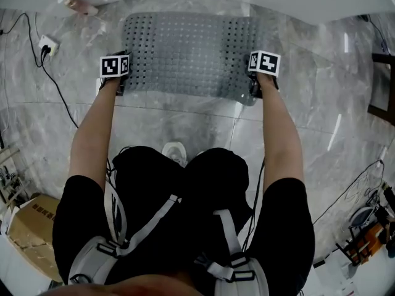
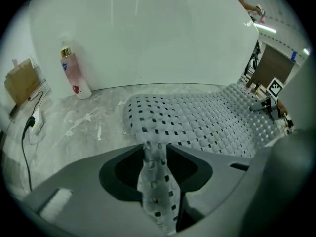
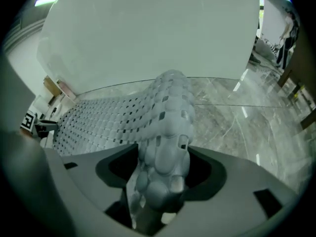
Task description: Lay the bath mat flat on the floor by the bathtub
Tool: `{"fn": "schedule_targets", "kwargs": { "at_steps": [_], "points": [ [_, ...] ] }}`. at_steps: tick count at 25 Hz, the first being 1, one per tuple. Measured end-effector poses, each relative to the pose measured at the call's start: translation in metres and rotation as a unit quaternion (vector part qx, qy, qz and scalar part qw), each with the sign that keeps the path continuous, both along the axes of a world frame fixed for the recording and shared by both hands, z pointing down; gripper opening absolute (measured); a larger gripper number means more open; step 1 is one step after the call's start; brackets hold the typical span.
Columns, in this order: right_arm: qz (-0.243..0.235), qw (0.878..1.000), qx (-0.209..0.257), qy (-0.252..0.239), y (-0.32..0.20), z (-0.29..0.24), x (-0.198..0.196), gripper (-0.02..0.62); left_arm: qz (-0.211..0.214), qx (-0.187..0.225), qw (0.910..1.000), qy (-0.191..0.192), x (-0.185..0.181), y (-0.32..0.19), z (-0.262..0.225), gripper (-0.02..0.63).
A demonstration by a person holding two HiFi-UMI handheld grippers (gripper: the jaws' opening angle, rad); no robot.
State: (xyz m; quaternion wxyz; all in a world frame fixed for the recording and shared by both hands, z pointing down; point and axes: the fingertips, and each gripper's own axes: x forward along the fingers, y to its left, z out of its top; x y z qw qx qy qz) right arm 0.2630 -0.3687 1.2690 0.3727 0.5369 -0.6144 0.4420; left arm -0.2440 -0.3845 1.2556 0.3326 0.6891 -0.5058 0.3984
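Harness straps (image 1: pixel 166 209) and dark trousers (image 1: pixel 185 171) fill the near frame, with a white shoe (image 1: pixel 175 153) between the knees. At 12 o'clock the grey perforated mat (image 1: pixel 185 54) lies spread on the marble floor (image 1: pixel 185 123), its far long edge just beside the white tub (image 2: pixel 148 43). Its two near corners lift off the floor. The left gripper (image 2: pixel 155 154) at 11 o'clock has its jaws spread, with one folded corner standing loose between them. The right gripper (image 3: pixel 163 167) at 1 o'clock is likewise spread around the other bulging corner. A pink bottle (image 2: pixel 75 75) stands against the tub at 11 o'clock, its label too small to read. A wall socket (image 1: pixel 47 44) with a black cable sits at 10 o'clock and a cardboard box (image 1: pixel 28 227) at 8 o'clock.
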Motion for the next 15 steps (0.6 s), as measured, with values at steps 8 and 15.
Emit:
{"fn": "schedule_targets", "kwargs": {
  "at_steps": [8,15],
  "points": [
    [-0.061,0.986,0.102,0.12,0.007,-0.055,0.018,0.345,-0.007,0.076,0.9971,0.009,0.004,0.008,-0.062,0.168],
    [-0.058,0.974,0.213,0.055,0.03,-0.269,-0.045,0.006,0.013,0.184,0.9778,0.099,0.069,0.015,-0.3,0.003]
  ]
}}
